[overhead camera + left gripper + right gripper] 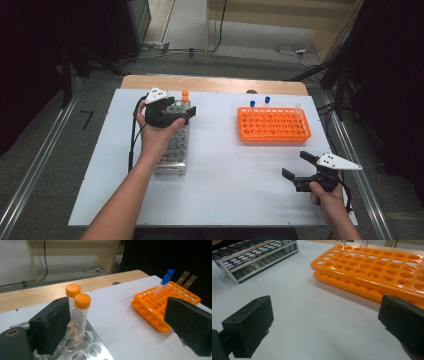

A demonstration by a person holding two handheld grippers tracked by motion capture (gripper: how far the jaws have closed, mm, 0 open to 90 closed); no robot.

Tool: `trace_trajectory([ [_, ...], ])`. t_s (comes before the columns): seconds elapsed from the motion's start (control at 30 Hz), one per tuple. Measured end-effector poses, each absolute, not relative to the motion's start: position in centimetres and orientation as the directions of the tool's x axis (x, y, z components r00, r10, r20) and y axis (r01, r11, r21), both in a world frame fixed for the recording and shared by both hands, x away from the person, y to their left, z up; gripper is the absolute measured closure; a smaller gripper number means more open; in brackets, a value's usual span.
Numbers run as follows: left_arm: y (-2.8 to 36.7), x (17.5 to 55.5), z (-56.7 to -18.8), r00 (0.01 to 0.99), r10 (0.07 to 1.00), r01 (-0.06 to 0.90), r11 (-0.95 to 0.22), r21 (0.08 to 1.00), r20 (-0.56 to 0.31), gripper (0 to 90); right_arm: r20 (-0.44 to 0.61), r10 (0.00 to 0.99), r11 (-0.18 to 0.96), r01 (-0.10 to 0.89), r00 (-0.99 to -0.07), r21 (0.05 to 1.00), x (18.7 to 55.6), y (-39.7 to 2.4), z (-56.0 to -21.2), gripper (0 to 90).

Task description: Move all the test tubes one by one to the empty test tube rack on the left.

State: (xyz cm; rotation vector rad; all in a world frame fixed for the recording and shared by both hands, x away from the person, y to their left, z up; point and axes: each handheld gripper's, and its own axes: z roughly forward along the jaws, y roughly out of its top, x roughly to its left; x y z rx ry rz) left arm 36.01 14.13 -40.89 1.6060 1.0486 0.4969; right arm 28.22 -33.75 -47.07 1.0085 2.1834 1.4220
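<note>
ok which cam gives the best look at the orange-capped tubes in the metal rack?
The left gripper view: both orange-capped tubes stand close and sharp in the metal rack, just beyond the open left gripper, caps and clear bodies visible. The high view shows them as small orange dots behind the hand. The right gripper view catches the rack, tubes not discernible.

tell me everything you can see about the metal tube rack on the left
The metal rack is a shiny silver frame with perforated plates full of round holes, stacked in tiers. It stands flat on the white table, long side running away from the person, left of the orange rack. Two clear tubes with orange caps stand upright in holes at its far end. The left gripper hovers above that end, jaws wide, gripping nothing.
</note>
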Motion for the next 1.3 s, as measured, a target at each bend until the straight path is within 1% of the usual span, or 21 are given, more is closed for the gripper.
trace_trajectory([
  [0.07,14.0,35.1,-40.8,0.534,0.82,0.365,-0.003,0.931,-0.207,3.2,0.084,0.721,0.248,0.369,-0.688,0.896,28.3,-33.7,-47.0,0.0],
  [0.17,13.9,34.0,-40.9,0.542,0.813,0.354,0.008,0.935,-0.212,2.3,0.088,0.722,0.245,0.373,-0.686,0.895,28.3,-33.7,-47.1,0.0],
  [0.23,13.9,33.2,-40.9,0.551,0.804,0.356,0.017,0.934,-0.224,2.2,0.087,0.724,0.245,0.373,-0.684,0.895,28.3,-33.7,-47.1,0.0],
  [0.4,14.0,31.0,-40.9,0.568,0.792,0.337,0.025,0.941,-0.225,2.1,0.089,0.729,0.239,0.374,-0.679,0.896,28.4,-33.8,-47.0,0.0],
  [0.63,13.5,28.4,-41.4,0.607,0.762,0.336,0.009,0.942,-0.224,0.0,0.082,0.74,0.237,0.373,-0.667,0.897,28.8,-33.8,-46.9,0.0],
  [0.77,13.3,27.1,-41.8,0.623,0.744,0.337,0.024,0.941,-0.241,0.0,0.086,0.753,0.226,0.379,-0.653,0.897,29.2,-33.9,-46.8,0.0],
  [0.87,12.9,26.7,-42.1,0.642,0.725,0.347,0.018,0.938,-0.251,0.0,0.088,0.764,0.22,0.386,-0.639,0.896,29.6,-33.9,-46.6,0.0],
  [0.93,12.4,26.4,-42.3,0.656,0.72,0.347,-0.022,0.938,-0.226,0.0,0.086,0.773,0.216,0.389,-0.629,0.895,29.9,-33.9,-46.5,0.0],
  [1.1,11.6,26.1,-43.0,0.669,0.71,0.355,-0.044,0.934,-0.221,0.0,0.084,0.793,0.207,0.396,-0.603,0.895,30.8,-34.1,-46.0,1.2],
  [1.3,11.5,26.0,-43.5,0.67,0.706,0.36,-0.039,0.932,-0.23,0.0,0.082,0.81,0.195,0.398,-0.58,0.896,32.6,-34.4,-45.4,1.5],
])
